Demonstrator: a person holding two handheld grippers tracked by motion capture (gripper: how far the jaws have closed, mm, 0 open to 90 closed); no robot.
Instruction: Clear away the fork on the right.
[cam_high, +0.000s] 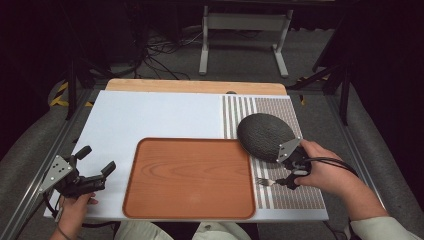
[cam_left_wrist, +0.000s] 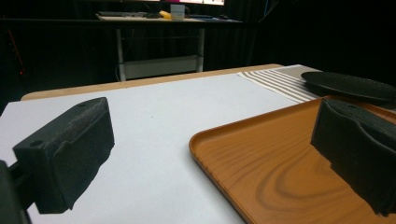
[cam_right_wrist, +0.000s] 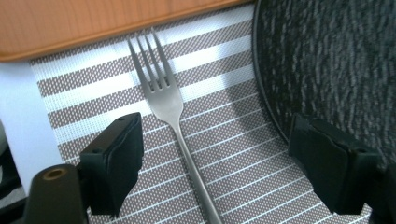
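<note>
- Between the jaws of the right tongs (cam_right_wrist: 212, 163), which stand spread wide and grasp nothing, lies the fork (cam_right_wrist: 173, 112): its handle runs down the gap, clear of both pads, and its tines point away toward the tray (cam_right_wrist: 93, 23).
- The fork rests flat on the striped mat (cam_right_wrist: 224, 140). The dark plate (cam_right_wrist: 336, 60) sits just beside the outer jaw, its rim close to the handle.
- The left tongs (cam_left_wrist: 210, 154) are likewise released and empty, one jaw over the white table (cam_left_wrist: 154, 121) and the other over the tray's near corner.
- Risk: the handle is thin and lies flush on the mat. If the jaws close too high, they will probably meet above it. If they close off-centre, one pad may push the fork sideways into the plate rim.
- Risk: the outer jaw could nudge the plate while it descends.
- The right gripper view shows the handle's alignment between the pads. In the high view, the person's right hand (cam_high: 325, 172) covers that part, and the fork's tines (cam_high: 265, 182) show.
- The high view shows the two tongs well apart, with the tray between them.
</note>
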